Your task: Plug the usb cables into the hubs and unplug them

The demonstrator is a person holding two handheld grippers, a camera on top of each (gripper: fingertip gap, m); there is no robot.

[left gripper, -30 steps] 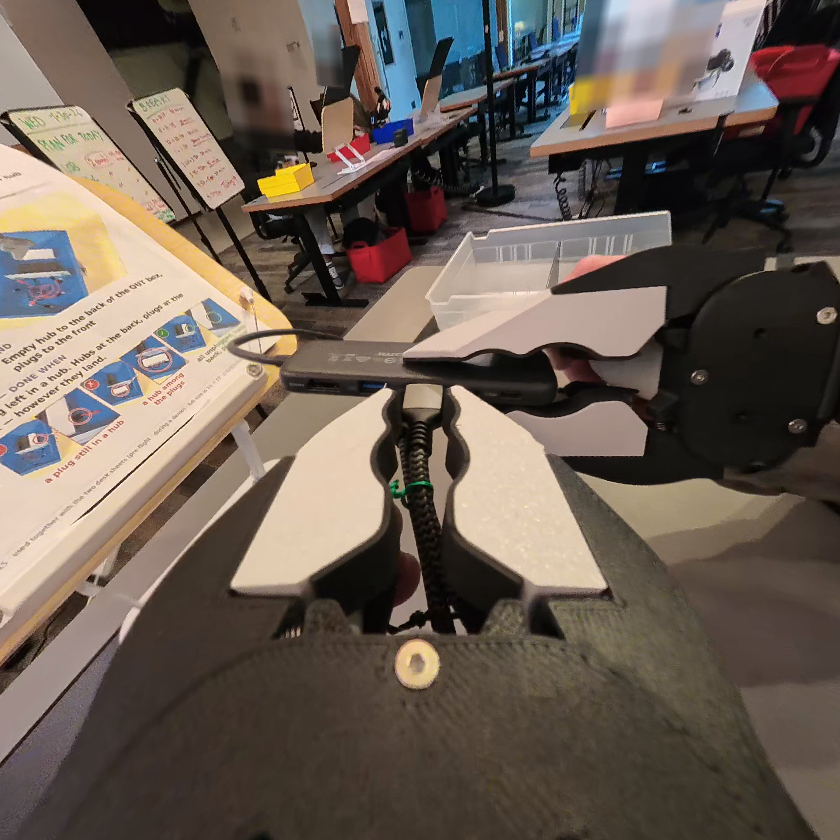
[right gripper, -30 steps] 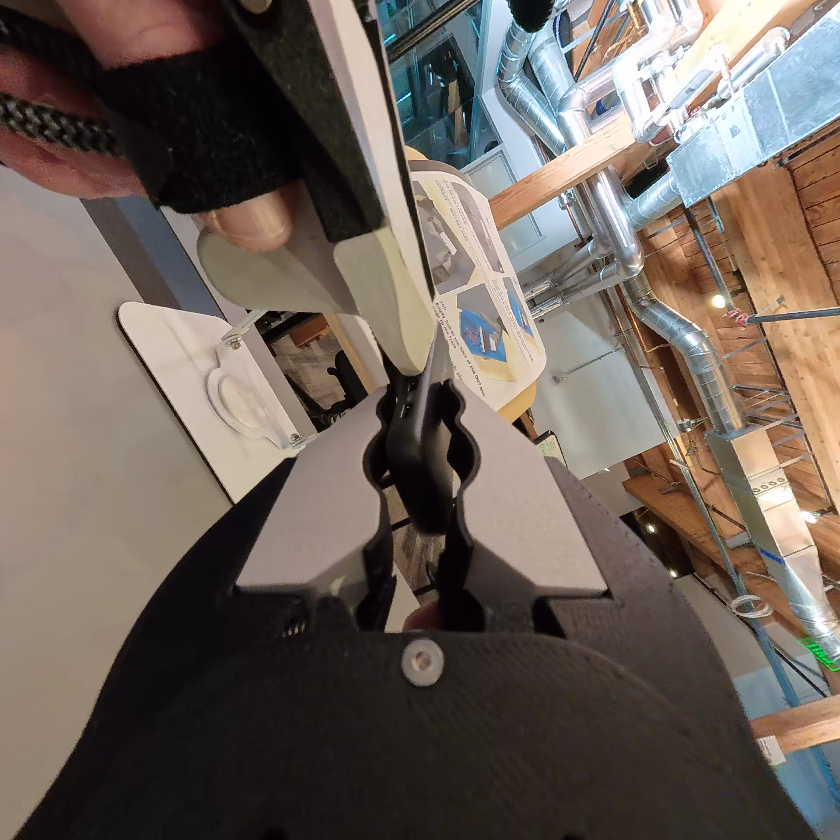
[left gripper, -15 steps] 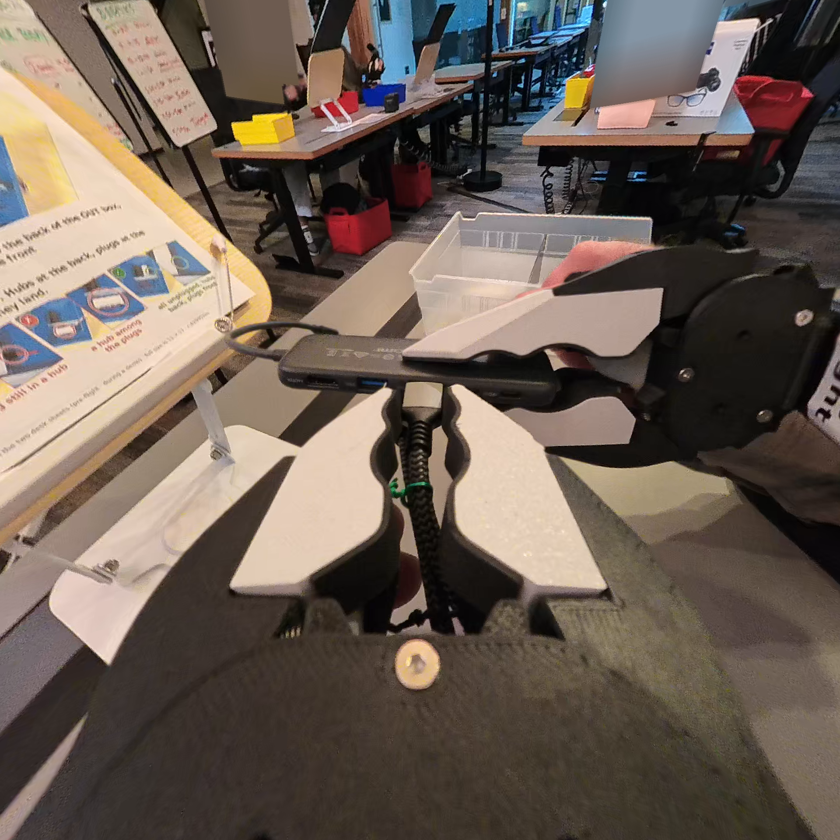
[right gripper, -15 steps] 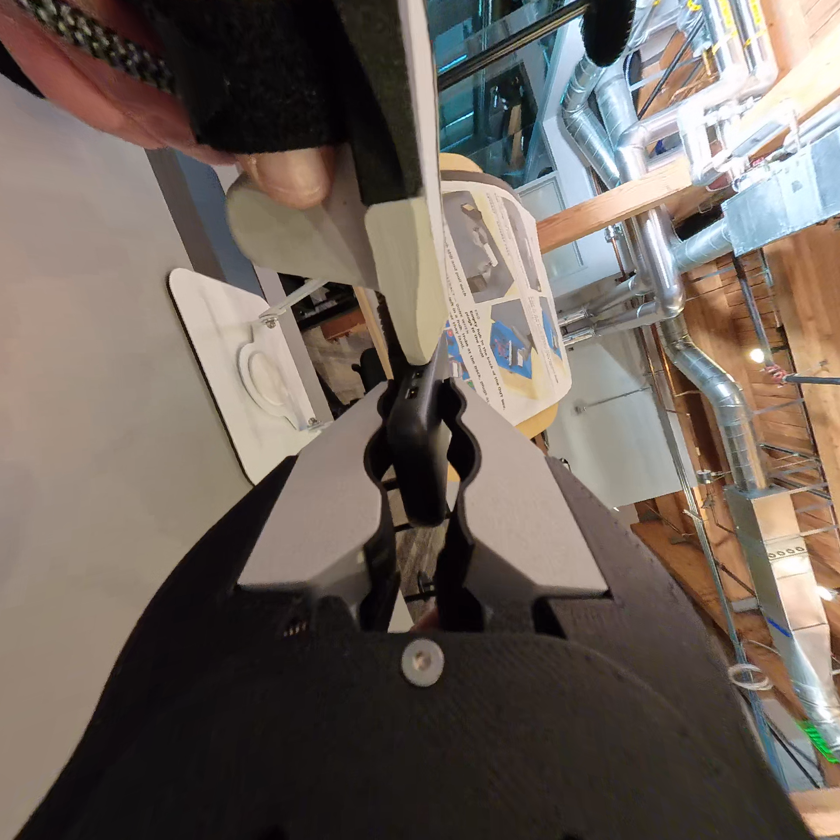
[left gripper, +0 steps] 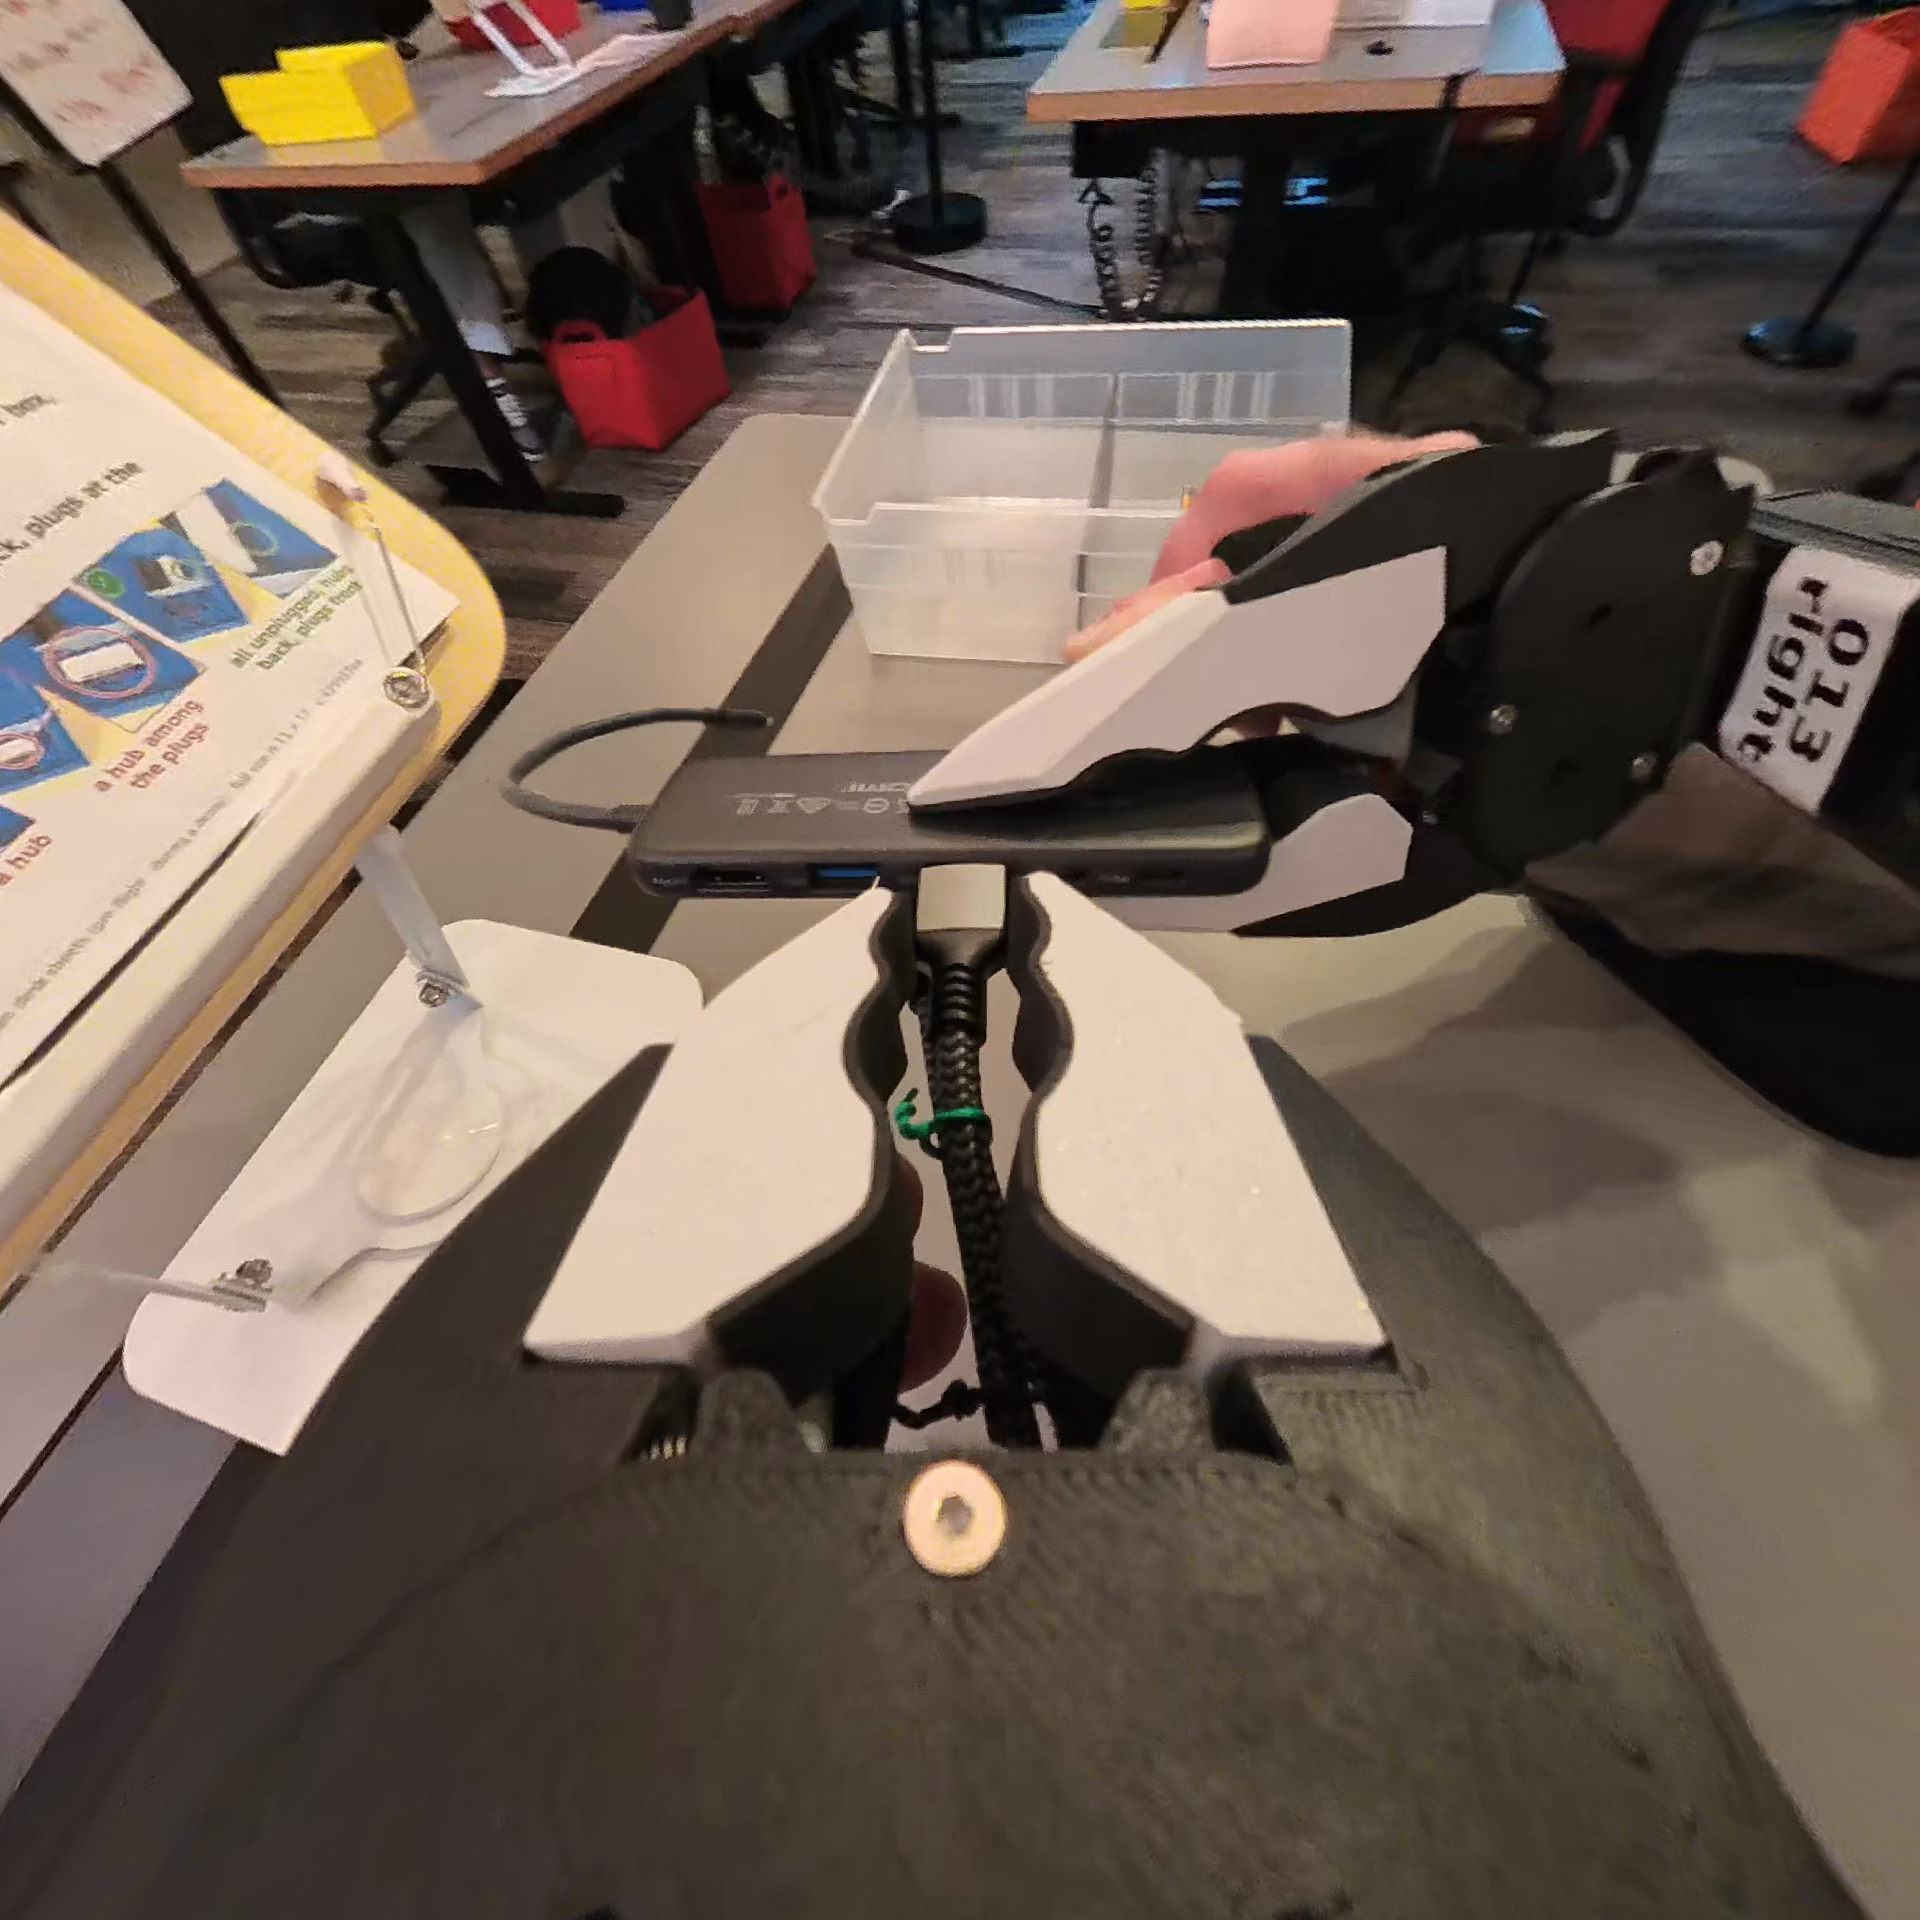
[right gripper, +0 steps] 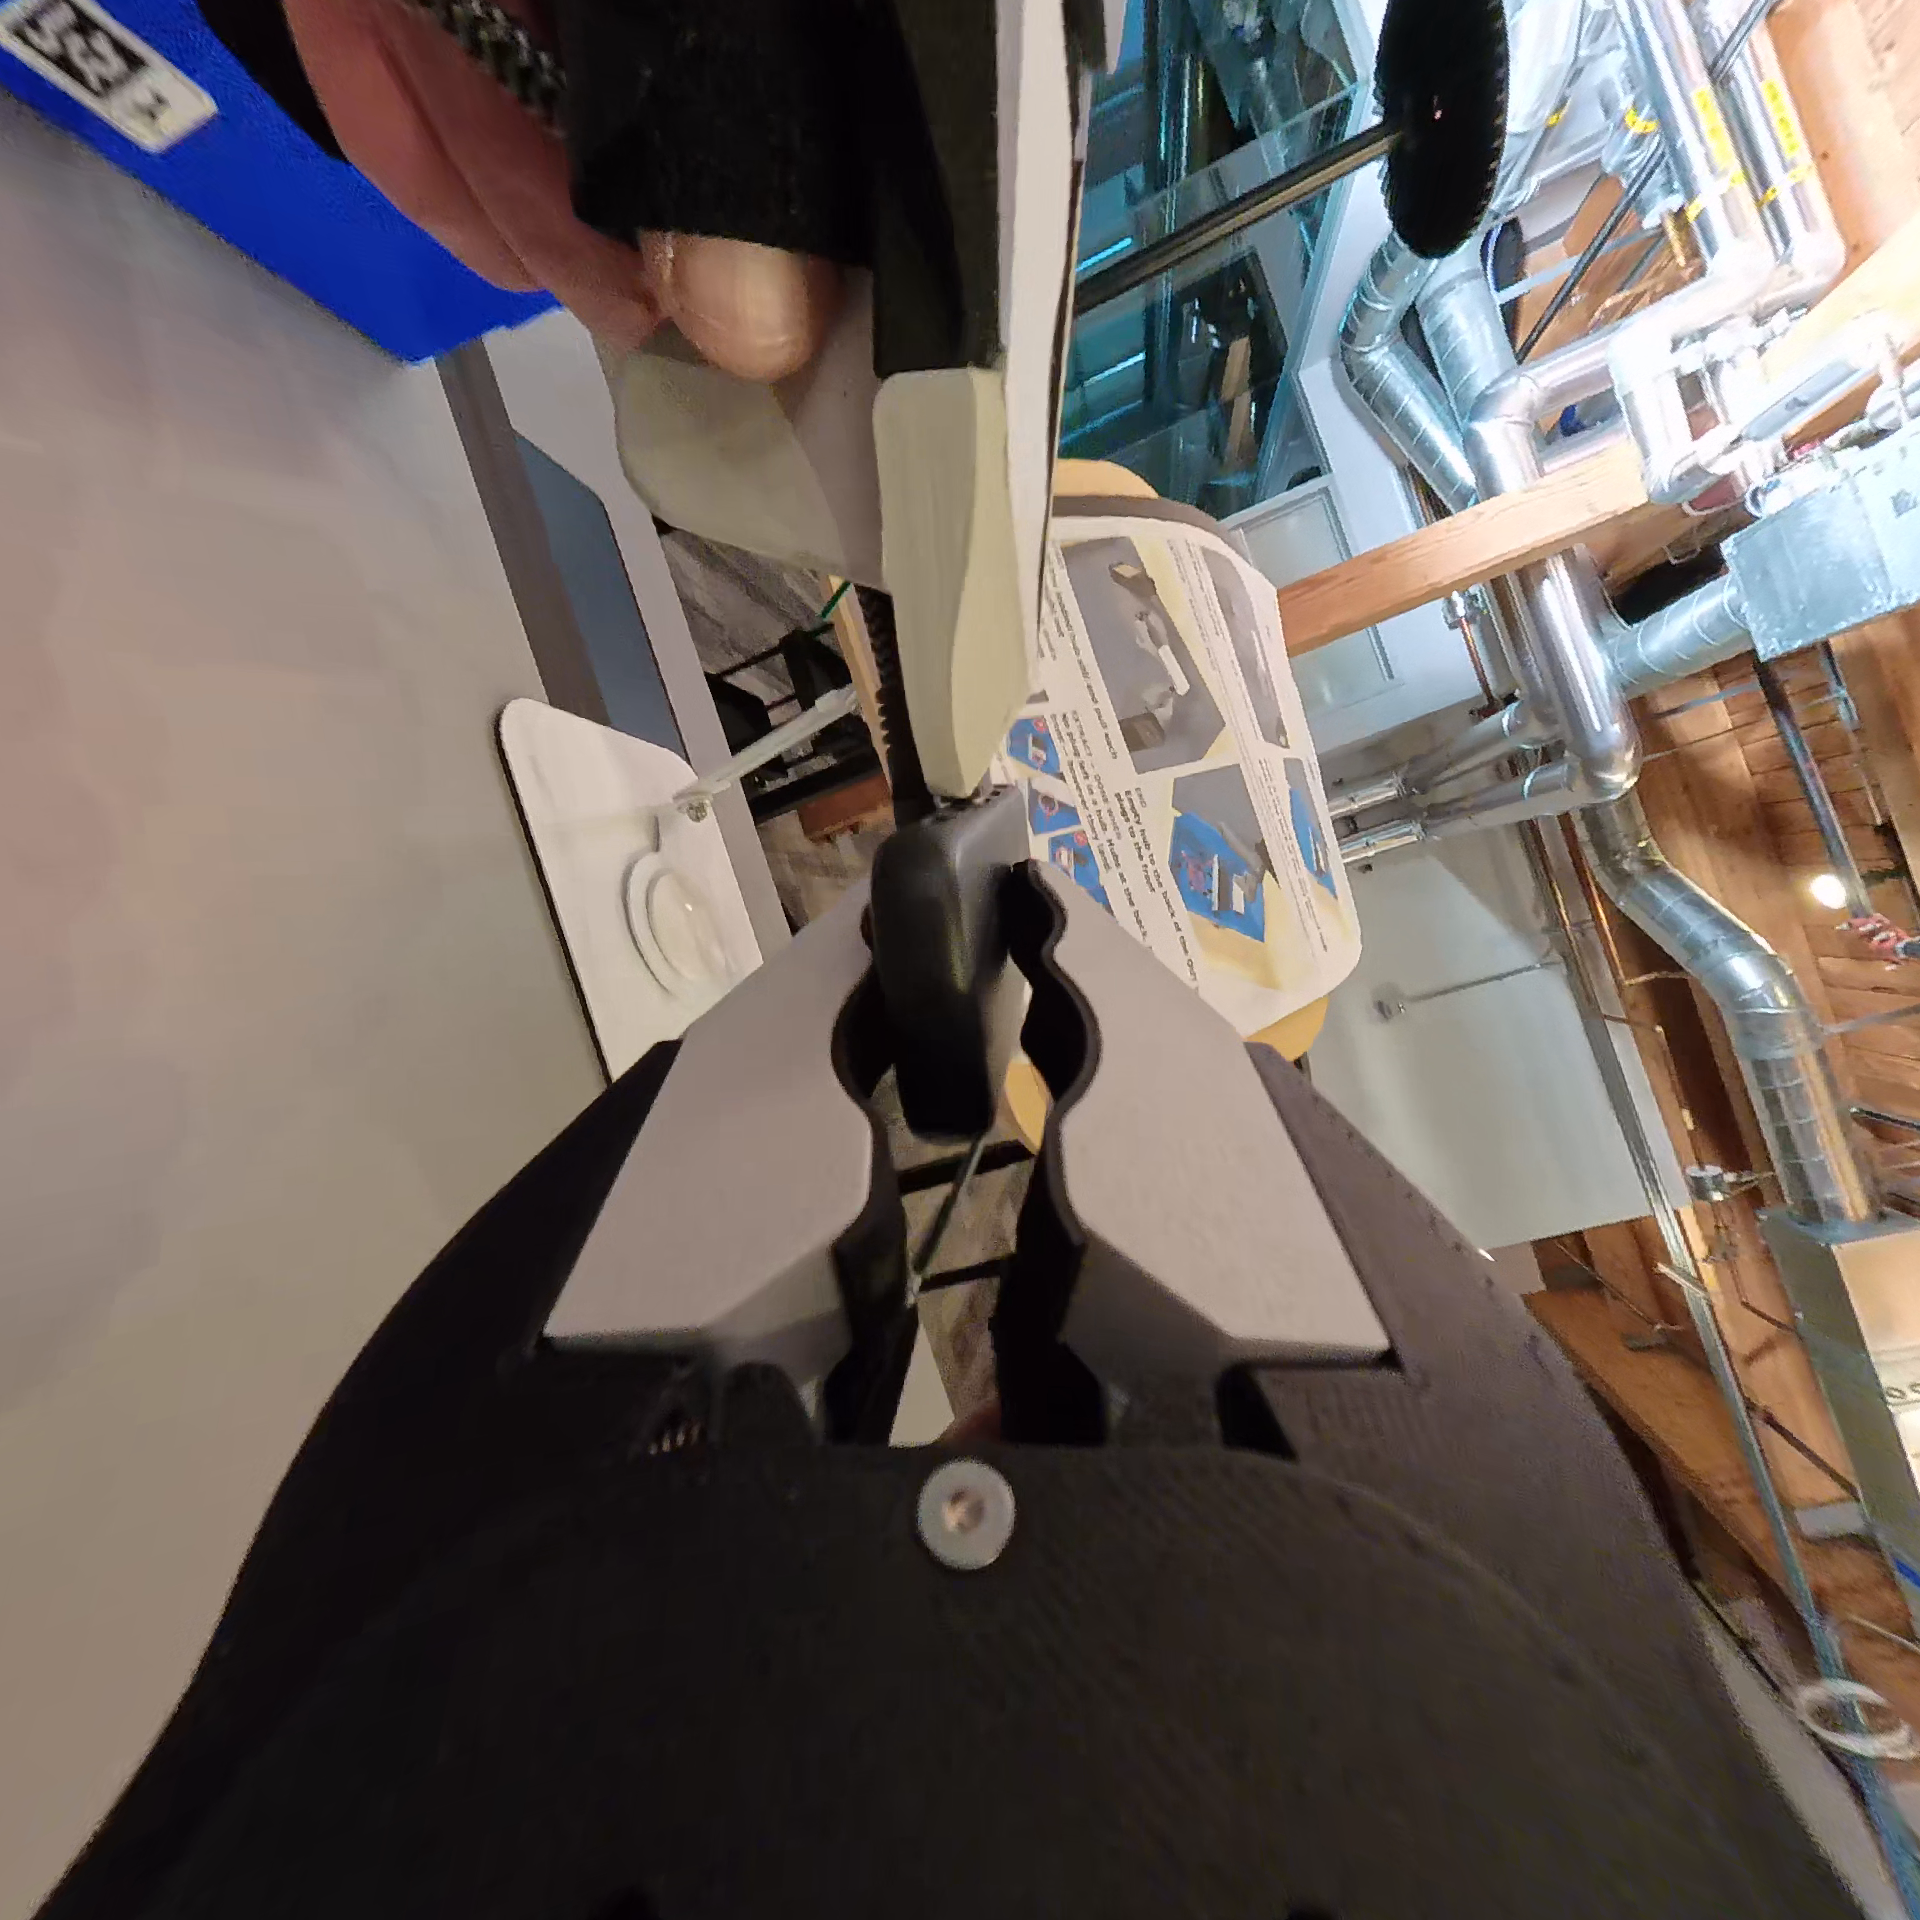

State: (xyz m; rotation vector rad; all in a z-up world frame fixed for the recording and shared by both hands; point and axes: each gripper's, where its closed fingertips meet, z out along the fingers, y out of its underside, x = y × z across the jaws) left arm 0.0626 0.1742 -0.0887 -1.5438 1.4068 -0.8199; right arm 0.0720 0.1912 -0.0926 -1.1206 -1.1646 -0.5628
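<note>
1. The left gripper (left gripper: 958,914) is closed on the braided USB cable (left gripper: 961,1122), which runs back between its two grey fingers (left gripper: 748,1122); a green tie is wrapped around the cable partway along.
2. Just beyond the left fingertips, the cable's silver plug (left gripper: 961,891) meets the near edge of the dark hub (left gripper: 831,821); it sits at a port there, though how deep it is seated cannot be told.
3. The hub lies crosswise ahead of the left gripper, held off the grey table (left gripper: 1558,1195). The right gripper (left gripper: 1091,831) comes in from the right and is clamped on the hub's right end, one finger above and one below.
4. In the right wrist view the right gripper (right gripper: 951,904) pinches the hub (right gripper: 935,935) edge-on near its tips, with the left gripper's finger (right gripper: 956,623) just ahead.
5. The hub's own thin cord (left gripper: 582,748) loops off its left end.
6. Left of both grippers stands a tilted instruction board (left gripper: 156,623) on a white base (left gripper: 416,1143).
7. Farther ahead on the table sits a clear plastic bin (left gripper: 1039,499).
</note>
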